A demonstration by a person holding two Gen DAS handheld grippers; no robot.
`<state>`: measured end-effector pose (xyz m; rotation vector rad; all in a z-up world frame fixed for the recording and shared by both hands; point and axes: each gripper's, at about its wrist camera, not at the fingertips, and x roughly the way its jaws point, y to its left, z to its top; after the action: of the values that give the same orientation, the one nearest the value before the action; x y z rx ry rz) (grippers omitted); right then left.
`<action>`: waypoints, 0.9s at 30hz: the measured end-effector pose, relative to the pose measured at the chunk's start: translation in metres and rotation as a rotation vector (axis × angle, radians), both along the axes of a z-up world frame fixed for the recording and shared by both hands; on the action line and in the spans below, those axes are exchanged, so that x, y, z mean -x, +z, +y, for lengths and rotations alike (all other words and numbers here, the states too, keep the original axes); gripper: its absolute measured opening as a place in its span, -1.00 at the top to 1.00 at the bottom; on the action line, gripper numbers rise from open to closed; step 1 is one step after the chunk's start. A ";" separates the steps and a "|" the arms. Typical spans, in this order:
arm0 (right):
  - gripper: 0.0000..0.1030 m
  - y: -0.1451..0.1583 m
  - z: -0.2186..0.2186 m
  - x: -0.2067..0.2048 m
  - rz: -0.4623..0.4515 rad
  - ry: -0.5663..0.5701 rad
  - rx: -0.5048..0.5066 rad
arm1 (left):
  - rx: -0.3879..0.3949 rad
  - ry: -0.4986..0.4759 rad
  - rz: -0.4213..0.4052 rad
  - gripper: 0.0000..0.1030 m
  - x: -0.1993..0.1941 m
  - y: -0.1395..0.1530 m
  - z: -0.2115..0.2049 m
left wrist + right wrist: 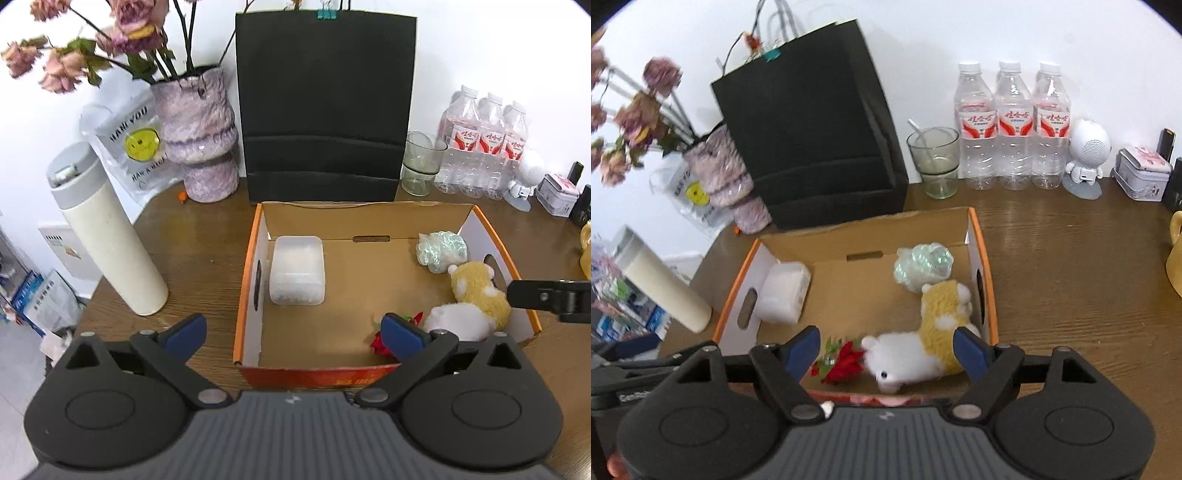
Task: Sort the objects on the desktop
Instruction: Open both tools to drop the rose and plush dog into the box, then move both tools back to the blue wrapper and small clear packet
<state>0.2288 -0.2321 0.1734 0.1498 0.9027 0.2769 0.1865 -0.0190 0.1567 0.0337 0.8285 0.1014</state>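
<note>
A: Where are the sorted things?

B: All in the cardboard box [979,236]. Between the right gripper [886,352] fingers, just ahead of them, lies the plush alpaca [923,343], white head towards the camera, yellow body behind. The red flower [842,363] lies just inside the left-hand finger, touching the alpaca's head. Further ahead sits the crinkled plastic bundle [923,264], and the white plastic container [785,291] is ahead and to the left.

A: And the fingers?

B: Both pairs are spread wide, holding nothing. The left gripper [293,334] hovers at the box's near wall.

A: Any writing?

B: Beyond the box, the clear pouch [135,144] beside the vase [199,129] reads "HAVE A NICE". The water bottles [1012,125] carry red labels whose writing I cannot read.
</note>
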 end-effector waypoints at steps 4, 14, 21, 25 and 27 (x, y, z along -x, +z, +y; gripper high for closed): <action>-0.58 -0.002 0.011 0.017 -0.070 0.026 0.027 | 0.015 -0.008 -0.112 -1.00 0.023 0.001 0.000; -0.77 -0.003 0.006 0.070 -0.341 0.031 0.001 | 0.051 -0.018 -0.265 -1.00 0.069 -0.007 0.007; -0.79 -0.029 0.009 0.122 -0.446 0.083 0.068 | 0.055 -0.064 -0.317 -1.00 0.117 -0.034 0.008; -0.80 -0.046 0.004 0.155 -0.465 0.074 0.036 | 0.044 -0.024 -0.353 -1.00 0.143 -0.061 0.014; -0.80 -0.059 0.002 0.171 -0.463 0.068 0.037 | 0.067 -0.012 -0.343 -1.00 0.157 -0.072 0.019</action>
<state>0.0576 -0.2304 0.1145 0.0171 0.4538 0.3407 0.0297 0.0000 0.0844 -0.0414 0.4882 0.0651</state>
